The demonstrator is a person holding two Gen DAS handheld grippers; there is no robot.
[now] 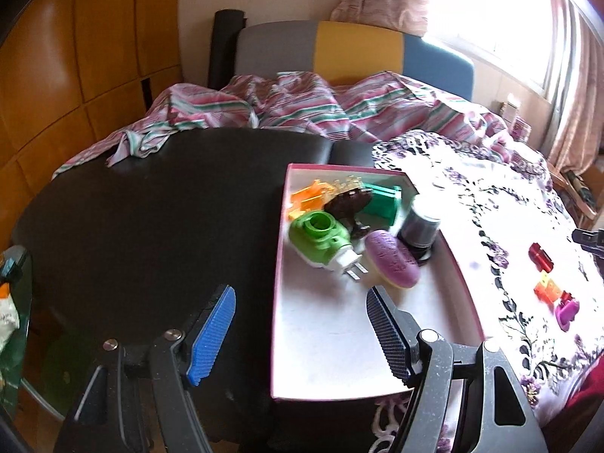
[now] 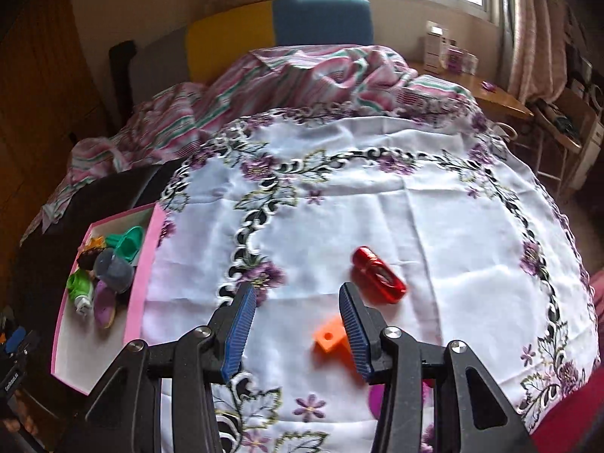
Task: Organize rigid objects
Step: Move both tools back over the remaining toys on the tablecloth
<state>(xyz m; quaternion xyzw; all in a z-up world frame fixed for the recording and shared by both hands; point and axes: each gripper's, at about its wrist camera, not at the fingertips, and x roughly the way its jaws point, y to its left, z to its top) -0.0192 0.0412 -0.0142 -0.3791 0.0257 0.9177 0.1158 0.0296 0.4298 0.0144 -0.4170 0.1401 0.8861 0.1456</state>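
A pink-edged box (image 1: 341, 339) holds a green plug-in device (image 1: 319, 236), a purple oval (image 1: 392, 258), a grey cup (image 1: 421, 222), a teal piece (image 1: 383, 200), a brown piece and an orange piece. My left gripper (image 1: 302, 330) is open and empty above the box's near left edge. On the floral cloth lie a red cylinder (image 2: 379, 275), an orange block (image 2: 332, 339) and a purple piece (image 1: 566, 311). My right gripper (image 2: 298, 326) is open and empty; the orange block lies just inside its right finger. The box also shows at left in the right wrist view (image 2: 137, 290).
The box sits half on a black table (image 1: 151, 226) and half on the white floral cloth (image 2: 377, 207). A striped blanket (image 1: 287, 105) lies on the bed behind. A wooden desk (image 2: 487, 90) stands by the window at right.
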